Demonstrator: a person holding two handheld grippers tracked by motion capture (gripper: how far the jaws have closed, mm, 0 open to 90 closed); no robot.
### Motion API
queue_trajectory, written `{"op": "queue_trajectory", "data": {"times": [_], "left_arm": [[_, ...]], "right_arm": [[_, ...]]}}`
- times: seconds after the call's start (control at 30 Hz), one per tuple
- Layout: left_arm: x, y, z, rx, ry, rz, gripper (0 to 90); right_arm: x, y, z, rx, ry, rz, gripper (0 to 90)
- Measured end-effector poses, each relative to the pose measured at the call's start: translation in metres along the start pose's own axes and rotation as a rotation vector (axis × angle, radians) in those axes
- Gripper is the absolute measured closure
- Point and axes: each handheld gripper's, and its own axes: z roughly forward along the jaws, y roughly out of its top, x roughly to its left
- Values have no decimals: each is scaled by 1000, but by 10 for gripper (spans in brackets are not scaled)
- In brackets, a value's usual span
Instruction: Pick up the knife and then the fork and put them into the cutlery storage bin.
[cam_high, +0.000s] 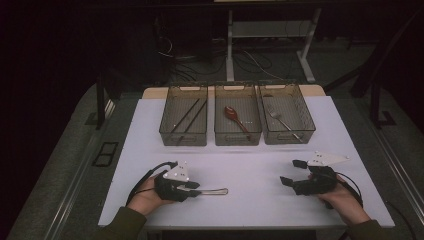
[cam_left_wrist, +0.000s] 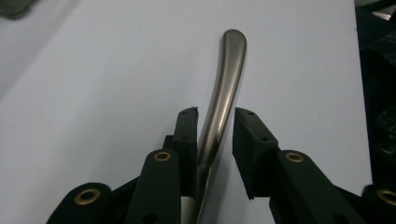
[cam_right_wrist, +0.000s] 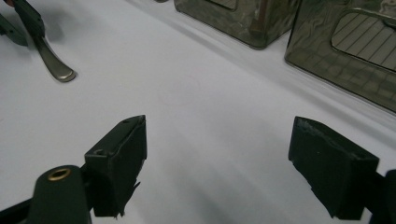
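Left gripper view: the brushed-steel utensil handle (cam_left_wrist: 223, 93) lies on the white counter (cam_left_wrist: 93, 93) between the 2 left fingers (cam_left_wrist: 187, 135) — slightly parted, pads loose — its long axis running straight ahead.

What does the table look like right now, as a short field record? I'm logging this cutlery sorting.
work: cutlery sorting on a white table
left gripper: fingers astride a metal handle, gap at one side, not clamped
right gripper: open, nothing between the fingers
left bin: dark sticks
middle bin: red spoon
right bin: fork
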Motion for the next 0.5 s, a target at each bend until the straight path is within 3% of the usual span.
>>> {"op": "queue_trajectory", "data": {"times": [0.07,0.17,0.27,0.5], "left_arm": [[1,-1,5,28,9,18,700],[3,-4,6,-5,0,19,722],[3,-3,6,4,-9,40,751],[2,0,8,-5,-51,59,787]], "right_arm": [[0,0,0,2,5,-1,186],[1,0,1,2,11,-2,186],[1,1,0,6,33,2,169],[0,6,-1,78,106,-18,141]]}}
